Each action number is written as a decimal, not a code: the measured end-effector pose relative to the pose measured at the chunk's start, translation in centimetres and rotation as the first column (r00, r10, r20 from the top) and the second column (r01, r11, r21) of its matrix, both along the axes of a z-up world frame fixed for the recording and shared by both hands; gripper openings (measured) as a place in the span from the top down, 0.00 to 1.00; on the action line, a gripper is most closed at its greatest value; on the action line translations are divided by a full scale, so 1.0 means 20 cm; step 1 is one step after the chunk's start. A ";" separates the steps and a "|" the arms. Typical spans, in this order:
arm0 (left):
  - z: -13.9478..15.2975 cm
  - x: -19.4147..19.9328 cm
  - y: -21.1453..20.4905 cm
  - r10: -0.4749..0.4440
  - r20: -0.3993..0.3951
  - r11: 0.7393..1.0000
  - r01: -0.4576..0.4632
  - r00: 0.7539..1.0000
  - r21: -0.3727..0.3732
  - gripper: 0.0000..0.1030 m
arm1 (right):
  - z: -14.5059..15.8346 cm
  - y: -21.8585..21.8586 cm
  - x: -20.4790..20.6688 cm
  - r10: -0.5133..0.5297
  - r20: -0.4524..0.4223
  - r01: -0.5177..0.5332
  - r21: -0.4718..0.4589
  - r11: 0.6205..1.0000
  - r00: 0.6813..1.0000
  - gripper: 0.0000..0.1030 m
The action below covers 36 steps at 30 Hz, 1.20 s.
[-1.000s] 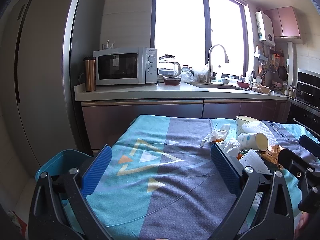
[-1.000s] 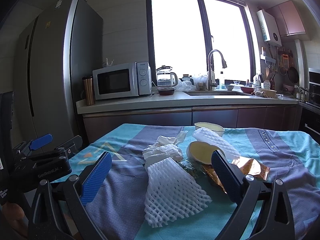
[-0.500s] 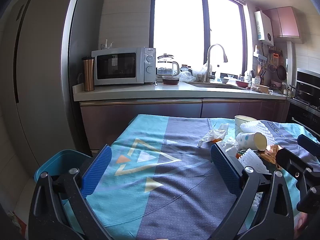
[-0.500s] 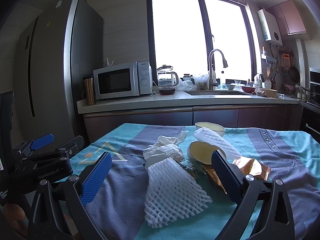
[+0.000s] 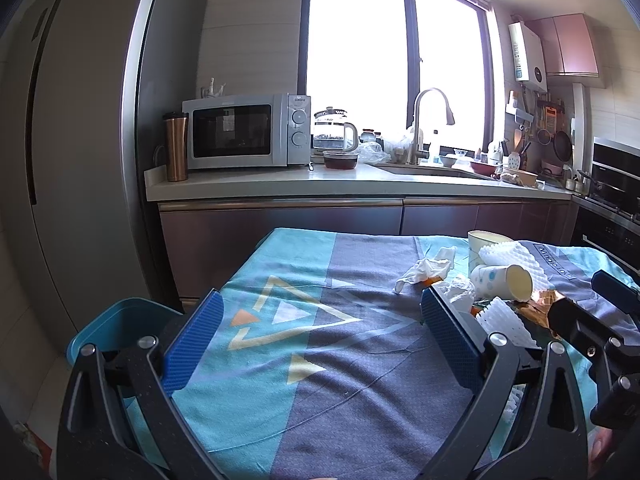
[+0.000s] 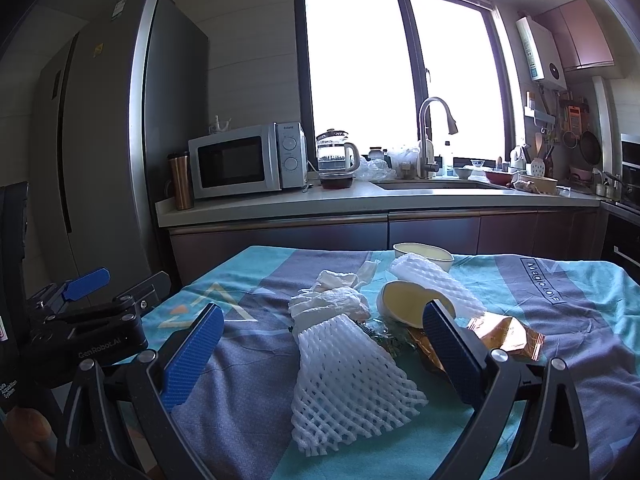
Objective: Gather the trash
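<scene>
Trash lies on a table with a teal and grey cloth [image 6: 560, 332]. A white foam net [image 6: 348, 380] lies between my right gripper's [image 6: 320, 316] open blue fingers, close in front. Behind it are crumpled tissue [image 6: 332, 304], a tipped paper cup [image 6: 404, 308], a second foam net [image 6: 436, 284], a gold wrapper [image 6: 508, 338] and a cream bowl [image 6: 424, 254]. My left gripper [image 5: 318, 304] is open and empty over bare cloth [image 5: 320, 340], left of the trash pile; the paper cup [image 5: 504, 282] and tissue [image 5: 428, 268] show there. A teal bin [image 5: 116, 324] stands off the table's left edge.
Behind the table runs a kitchen counter [image 5: 360, 190] with a microwave [image 5: 246, 136], kettle [image 5: 334, 136], copper tumbler [image 5: 176, 146] and sink faucet [image 5: 424, 124]. A tall fridge [image 5: 80, 140] stands at the left. An oven [image 5: 612, 216] is at the right.
Both views shifted very slightly; the left gripper drifted a little. Both grippers stay open and nothing was picked up.
</scene>
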<state>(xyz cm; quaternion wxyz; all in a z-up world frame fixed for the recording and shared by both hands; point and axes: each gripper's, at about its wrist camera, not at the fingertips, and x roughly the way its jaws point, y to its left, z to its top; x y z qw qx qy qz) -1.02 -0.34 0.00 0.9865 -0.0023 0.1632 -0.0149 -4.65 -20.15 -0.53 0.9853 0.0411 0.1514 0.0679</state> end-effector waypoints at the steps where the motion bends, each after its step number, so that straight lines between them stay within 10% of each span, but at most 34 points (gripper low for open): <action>1: 0.00 0.00 0.00 0.001 0.000 1.000 -0.001 1.000 0.000 0.05 | 0.00 0.00 0.00 0.000 0.000 0.000 -0.001 1.000 1.000 0.06; 24: -0.08 0.05 -0.10 -0.140 -0.084 0.990 0.141 0.987 -0.002 0.05 | -0.09 -0.16 0.06 -0.049 -0.077 0.052 0.036 0.998 0.996 0.06; 36: -0.26 0.24 -0.42 -0.485 -0.284 0.874 0.472 0.827 -0.117 0.16 | -0.25 -0.44 0.21 -0.132 -0.242 0.149 0.054 0.987 0.961 0.14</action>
